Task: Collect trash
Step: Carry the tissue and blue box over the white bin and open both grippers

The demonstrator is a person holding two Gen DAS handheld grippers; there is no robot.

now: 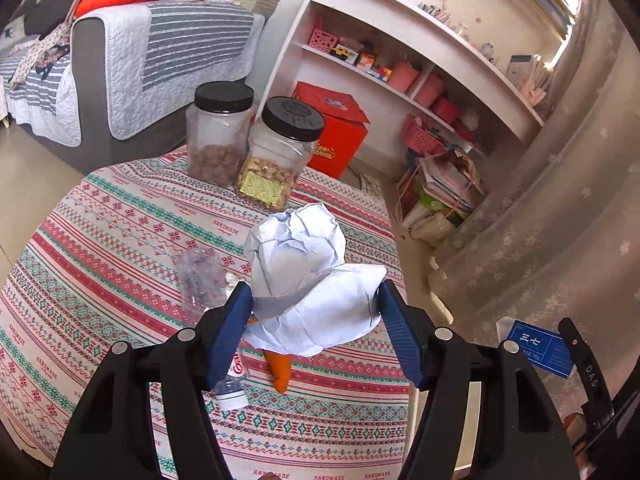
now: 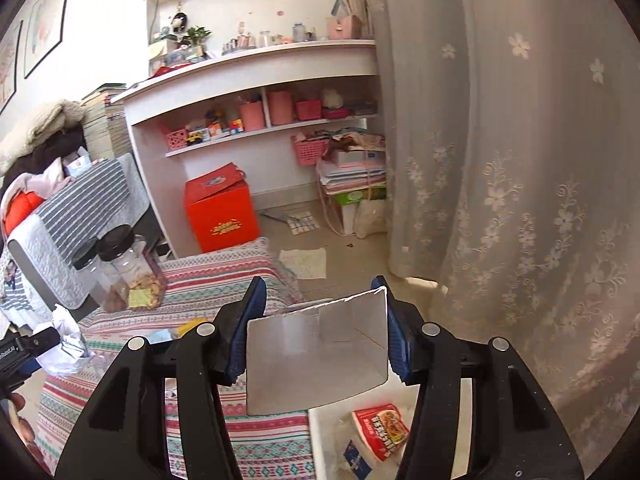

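Left gripper (image 1: 316,320) clamped on paper wad (image 1: 304,280), frame centre, above table (image 1: 100,248). Right gripper (image 2: 320,332) clamped on carton (image 2: 316,356), centre, above bin (image 2: 320,440) lower right. Risks: loose wad slipping out; thin carton crushing, twisting, missing bin.

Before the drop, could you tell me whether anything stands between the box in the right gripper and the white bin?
Nothing visible does: the cardboard box appears to hang over the open white bin, which holds only a red packet and other wrappers.
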